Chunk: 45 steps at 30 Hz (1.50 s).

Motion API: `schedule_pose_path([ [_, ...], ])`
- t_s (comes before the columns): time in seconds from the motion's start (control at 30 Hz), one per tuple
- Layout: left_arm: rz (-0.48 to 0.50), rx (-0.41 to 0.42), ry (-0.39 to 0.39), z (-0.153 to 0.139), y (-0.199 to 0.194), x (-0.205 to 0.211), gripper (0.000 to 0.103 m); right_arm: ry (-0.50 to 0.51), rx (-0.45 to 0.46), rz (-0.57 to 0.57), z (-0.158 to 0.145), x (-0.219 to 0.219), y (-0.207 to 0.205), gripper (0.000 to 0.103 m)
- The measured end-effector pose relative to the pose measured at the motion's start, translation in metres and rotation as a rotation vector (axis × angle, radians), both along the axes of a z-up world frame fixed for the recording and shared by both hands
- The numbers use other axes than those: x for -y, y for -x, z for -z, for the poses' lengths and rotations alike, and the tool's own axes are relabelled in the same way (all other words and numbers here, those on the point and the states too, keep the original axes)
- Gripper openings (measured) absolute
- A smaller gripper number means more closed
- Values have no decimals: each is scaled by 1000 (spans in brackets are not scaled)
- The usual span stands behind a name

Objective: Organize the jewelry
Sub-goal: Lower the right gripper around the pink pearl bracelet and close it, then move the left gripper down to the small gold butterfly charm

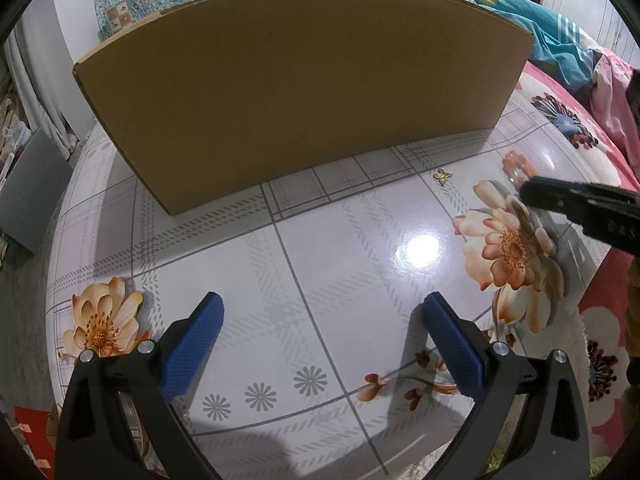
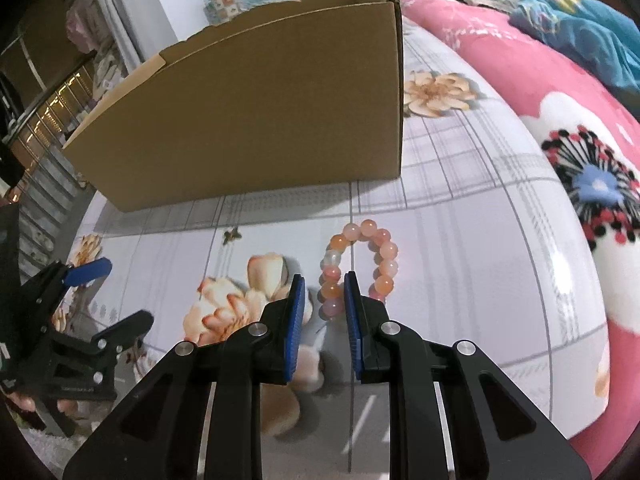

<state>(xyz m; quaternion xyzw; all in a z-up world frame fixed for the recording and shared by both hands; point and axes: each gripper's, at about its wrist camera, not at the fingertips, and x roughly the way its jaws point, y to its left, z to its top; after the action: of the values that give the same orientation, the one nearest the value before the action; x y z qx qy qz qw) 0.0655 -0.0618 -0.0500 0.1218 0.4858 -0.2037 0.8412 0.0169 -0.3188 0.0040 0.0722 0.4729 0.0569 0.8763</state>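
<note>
Left wrist view: left gripper point(image 1: 322, 316) hovering low over bench point(image 1: 340, 248), jaws spread wide, holding nothing, touching nothing. Cardboard box point(image 1: 296, 92) standing ahead at the far side. Small gold charm point(image 1: 443, 176) lying on the bench right of the box's near wall, well apart from the fingers. Right gripper's black finger reaching in from the right edge, beads partly hidden behind it.

Right wrist view: right gripper point(image 2: 324, 286) straddling the near side of bead bracelet point(image 2: 358, 262), jaws partly open, blue pads either side of the pink-orange beads; contact hard to judge, not yet clamping. Bracelet lying flat on the bench in front of the box.

Step in hand, judging: picking up the bracelet. Next move probably calling for closing on the bead strand, lifting, carrying over the box rim.
</note>
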Motion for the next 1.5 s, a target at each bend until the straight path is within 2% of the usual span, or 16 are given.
schedule_pose_path([
  [0.2,0,0,0,0,-1,0,98,-19,-12,10,-1,0,-2,20],
  [0.63,0,0,0,-1,0,0,98,134,-14,-21,-3,-43,-13,20],
  [1.03,11,21,11,-1,4,-2,98,84,-7,15,-4,-33,12,20],
  [1.2,50,72,41,0,8,-7,98,54,14,35,-4,-30,14,20],
  [1.4,98,65,47,0,5,-3,97,1,51,38,1,-15,20,20],
  [1.5,119,57,79,-3,5,3,97,-30,70,30,5,-6,25,20],
])
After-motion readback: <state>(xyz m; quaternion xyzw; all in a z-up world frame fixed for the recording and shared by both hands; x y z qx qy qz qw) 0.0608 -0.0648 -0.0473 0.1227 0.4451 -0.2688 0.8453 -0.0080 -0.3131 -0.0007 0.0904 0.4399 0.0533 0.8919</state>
